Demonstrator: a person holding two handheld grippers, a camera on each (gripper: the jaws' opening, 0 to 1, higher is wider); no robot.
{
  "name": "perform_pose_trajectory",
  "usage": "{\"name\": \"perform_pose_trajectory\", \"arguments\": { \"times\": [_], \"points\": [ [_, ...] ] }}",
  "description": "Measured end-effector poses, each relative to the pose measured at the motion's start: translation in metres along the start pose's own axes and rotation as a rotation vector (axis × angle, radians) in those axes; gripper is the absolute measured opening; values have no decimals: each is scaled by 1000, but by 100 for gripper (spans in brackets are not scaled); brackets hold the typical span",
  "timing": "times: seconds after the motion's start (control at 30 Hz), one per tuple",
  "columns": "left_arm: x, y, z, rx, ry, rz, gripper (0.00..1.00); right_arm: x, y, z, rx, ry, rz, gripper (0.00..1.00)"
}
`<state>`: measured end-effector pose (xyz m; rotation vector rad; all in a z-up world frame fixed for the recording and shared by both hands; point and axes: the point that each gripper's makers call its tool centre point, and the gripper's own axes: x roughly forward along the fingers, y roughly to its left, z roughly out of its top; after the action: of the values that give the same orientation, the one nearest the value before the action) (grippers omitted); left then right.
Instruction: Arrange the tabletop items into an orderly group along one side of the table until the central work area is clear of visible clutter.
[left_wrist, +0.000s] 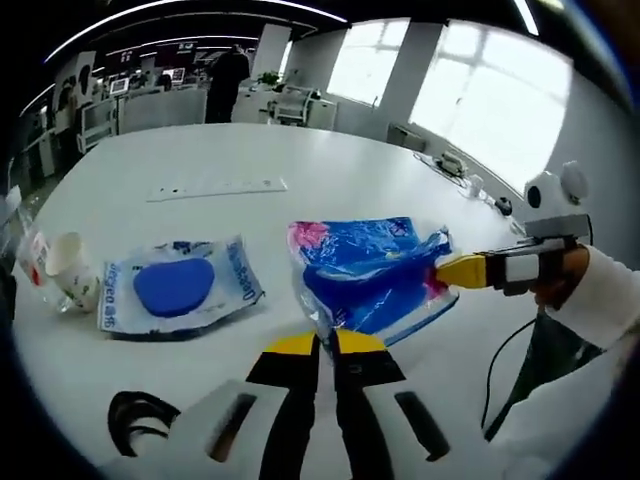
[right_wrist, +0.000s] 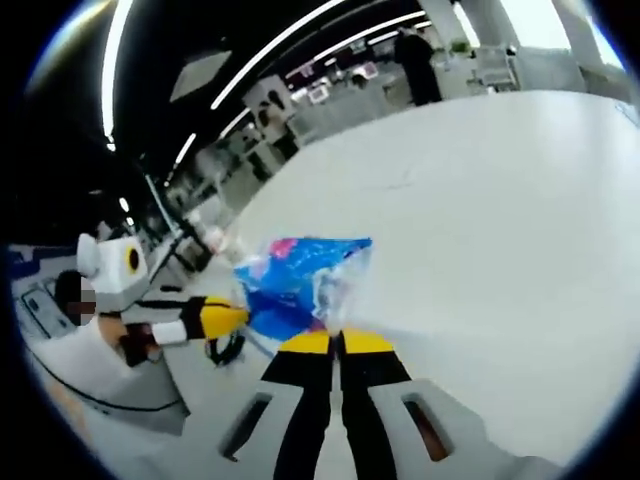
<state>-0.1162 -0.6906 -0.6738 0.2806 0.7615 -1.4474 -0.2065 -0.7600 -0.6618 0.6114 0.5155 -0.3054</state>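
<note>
A crinkled blue plastic packet (left_wrist: 365, 270) with pink print is held between both grippers over the white table (left_wrist: 330, 170). My left gripper (left_wrist: 325, 342) is shut on its near edge. My right gripper (left_wrist: 448, 272) comes in from the right and is shut on the packet's right end. In the right gripper view the same packet (right_wrist: 305, 280) sits in my right gripper (right_wrist: 337, 340), with the left gripper (right_wrist: 235, 318) clamped on its left side. A second clear packet (left_wrist: 180, 288) with a blue oval inside lies flat to the left.
A paper cup (left_wrist: 68, 270) stands at the table's left edge. Farther back lies a long white strip (left_wrist: 218, 188). A black cable loop (left_wrist: 140, 415) lies near the front left. A person (left_wrist: 228, 85) stands among desks far behind.
</note>
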Motion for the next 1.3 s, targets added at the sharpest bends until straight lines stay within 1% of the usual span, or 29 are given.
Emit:
{"name": "perform_pose_trajectory", "arguments": {
  "times": [0.2,0.33,0.43,0.53,0.67,0.83,0.9,1.03,1.17,1.23,1.3],
  "points": [
    [23,-1,9,24,37,-16,3,12,-23,23,-40,-20,-41,0],
    [37,4,8,15,70,-12,4,23,-34,29,-78,-5,-59,0],
    [48,10,5,-10,92,-5,4,35,-42,28,-99,13,-67,0],
    [55,18,1,-31,118,10,5,46,-48,24,-88,36,-66,0],
    [67,28,2,-92,138,26,5,60,-57,22,-82,52,-72,0],
    [80,34,6,-193,133,41,6,71,-70,22,-46,60,-79,0],
    [84,36,6,-203,134,49,6,75,-74,22,-34,65,-79,0],
    [89,41,2,-218,145,68,5,84,-78,21,-28,75,-74,0],
    [93,47,-2,-260,159,87,5,91,-81,19,-19,81,-70,0],
    [96,48,-5,-301,167,87,5,95,-83,16,-18,89,-69,0],
    [97,51,-7,-340,173,106,4,98,-86,13,-10,102,-68,0]
  ]
}}
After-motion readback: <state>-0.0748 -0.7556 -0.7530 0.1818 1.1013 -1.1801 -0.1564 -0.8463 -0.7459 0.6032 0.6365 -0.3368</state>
